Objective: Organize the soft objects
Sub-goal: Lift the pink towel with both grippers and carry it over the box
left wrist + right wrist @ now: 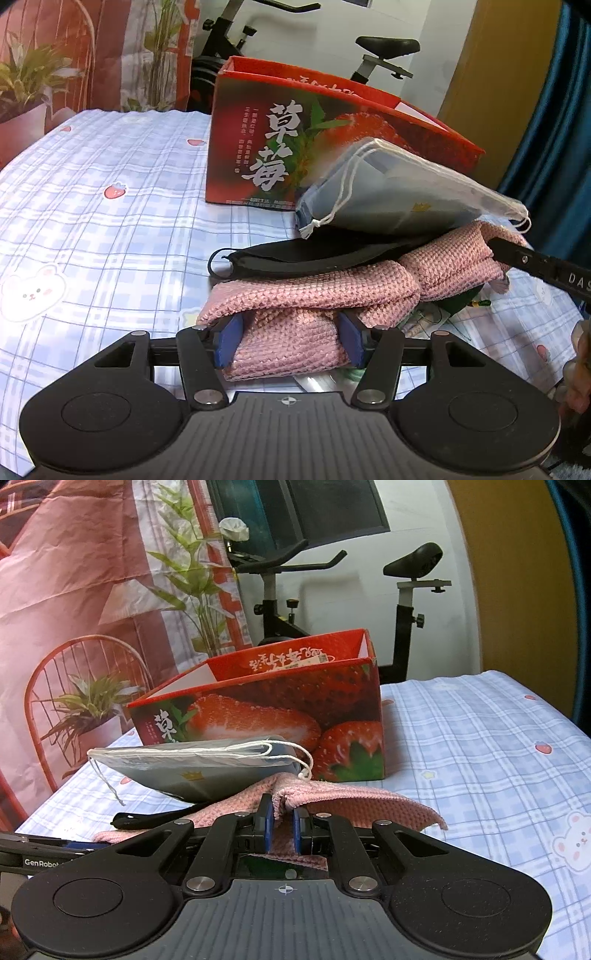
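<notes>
Your left gripper [291,341] jaws stand open astride the folded pink knitted cloth [310,295]; your right gripper [283,829] jaws pinch its edge.

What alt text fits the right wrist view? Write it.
Right gripper pinches a pink knit cloth on a checked sheet. A drawstring pouch lies on the cloth, with a strawberry box behind.

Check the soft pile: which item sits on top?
The translucent drawstring pouch, white cords, rests atop the black mask and pink knit cloth.
</notes>
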A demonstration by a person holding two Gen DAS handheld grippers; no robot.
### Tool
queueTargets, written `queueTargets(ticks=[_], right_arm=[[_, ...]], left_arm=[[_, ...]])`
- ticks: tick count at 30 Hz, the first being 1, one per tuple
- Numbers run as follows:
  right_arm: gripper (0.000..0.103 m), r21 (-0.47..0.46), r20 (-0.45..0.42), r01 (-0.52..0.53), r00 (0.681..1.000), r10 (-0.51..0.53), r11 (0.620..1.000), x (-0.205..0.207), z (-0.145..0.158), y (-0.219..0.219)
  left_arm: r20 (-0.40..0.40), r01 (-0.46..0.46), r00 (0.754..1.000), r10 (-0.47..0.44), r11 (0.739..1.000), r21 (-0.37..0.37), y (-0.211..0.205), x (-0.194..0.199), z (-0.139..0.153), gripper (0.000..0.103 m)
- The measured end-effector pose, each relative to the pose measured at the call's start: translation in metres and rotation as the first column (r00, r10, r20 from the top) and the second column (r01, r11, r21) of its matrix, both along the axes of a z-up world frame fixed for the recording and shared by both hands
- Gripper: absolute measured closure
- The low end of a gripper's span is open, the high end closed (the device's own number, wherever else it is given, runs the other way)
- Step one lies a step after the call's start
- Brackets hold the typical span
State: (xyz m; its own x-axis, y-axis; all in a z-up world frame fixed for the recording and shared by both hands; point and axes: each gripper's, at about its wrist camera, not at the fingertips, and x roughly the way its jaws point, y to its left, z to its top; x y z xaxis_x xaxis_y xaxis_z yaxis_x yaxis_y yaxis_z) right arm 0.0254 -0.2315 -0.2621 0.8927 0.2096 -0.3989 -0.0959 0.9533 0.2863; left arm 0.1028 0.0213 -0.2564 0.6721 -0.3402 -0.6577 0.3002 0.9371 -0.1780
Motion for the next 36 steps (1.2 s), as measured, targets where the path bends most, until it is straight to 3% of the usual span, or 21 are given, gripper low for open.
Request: queueTargets(ticks=[2,4,7,14,23,36], right_arm=[[0.093,-0.001,0.0,0.0,1.0,0.0,1.0,0.0,0.0,0.001],[0.093,-0.003,0.0,-0.001,1.0,0.001,1.0,0.001,0.0,0.001],[0.093,-0.016,0.004,-0.008,1.0,0.008,1.0,0.001,0.001,0.003],[0.094,-0.029,0.036,-0.022,0.999,0.023,0.999,-0.002,0.013,0.005],[0.095,-0.03,0.118,-0.03,0.992,0.033,0.999,-0.008,0.046,0.005],[0.095,0.011,0.226,-0.043,0.973,0.039,0.999,0.012,0.128,-0.003]], left_arm=[[0.012,0.011,1.0,-0.011,1.0,0.011,-0.002,-0.001,0.0,0.05],[0.024,0.023,0.999,-0.023,1.0,0.008,-0.003,-0.003,0.001,0.074],[0.048,0.044,0.998,-0.045,0.999,0.019,-0.007,-0.007,0.006,0.089],[0.173,0.004,0.985,-0.006,1.0,0.009,0.001,-0.019,0.035,0.09],[0.352,0.008,0.936,-0.013,1.0,0.015,-0.002,-0.041,0.085,0.09],[0.477,0.008,0.879,0.012,0.999,-0.04,-0.006,-0.017,0.158,0.09]])
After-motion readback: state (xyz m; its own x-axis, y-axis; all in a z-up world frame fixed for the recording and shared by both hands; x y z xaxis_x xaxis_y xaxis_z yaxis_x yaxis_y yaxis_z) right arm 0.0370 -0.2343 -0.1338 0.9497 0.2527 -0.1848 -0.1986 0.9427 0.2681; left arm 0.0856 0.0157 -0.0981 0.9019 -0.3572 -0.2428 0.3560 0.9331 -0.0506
